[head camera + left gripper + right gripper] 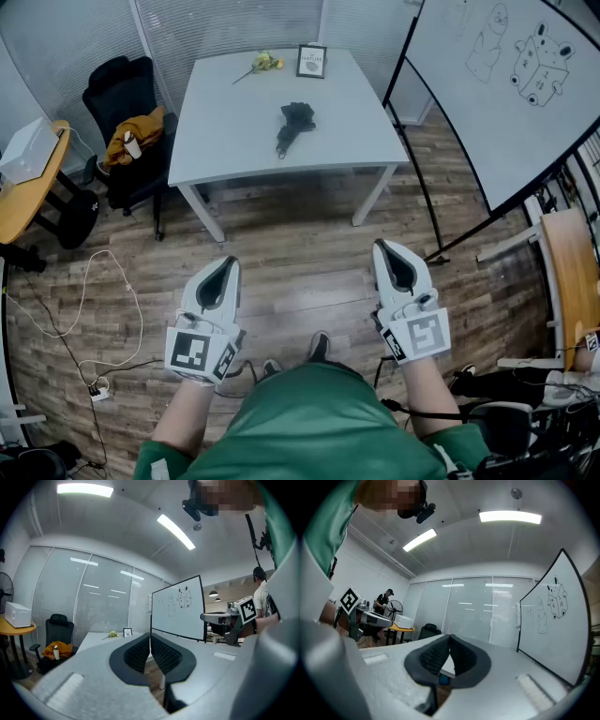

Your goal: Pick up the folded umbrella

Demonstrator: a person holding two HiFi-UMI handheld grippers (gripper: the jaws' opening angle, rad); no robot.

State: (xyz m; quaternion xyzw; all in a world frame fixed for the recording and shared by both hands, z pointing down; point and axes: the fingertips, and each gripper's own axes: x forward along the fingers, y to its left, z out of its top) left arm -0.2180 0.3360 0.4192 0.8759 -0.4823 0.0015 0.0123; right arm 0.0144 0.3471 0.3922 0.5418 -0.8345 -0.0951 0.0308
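While the left tongs [228, 264] and right tongs [382, 247] are pressed together, empty, the folded umbrella [295, 125] lies well ahead between them on the desk [225, 131], its length pointing away.

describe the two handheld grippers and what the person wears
The left gripper and right gripper have white, tapered shells with black ribbed pads. Each carries a cube with black-and-white square markers. The person wears a green short-sleeved shirt.

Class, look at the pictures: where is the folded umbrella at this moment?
In the head view, the folded umbrella lies near the middle of the grey table, nearer the person than the picture frame and yellow flower at its far edge.
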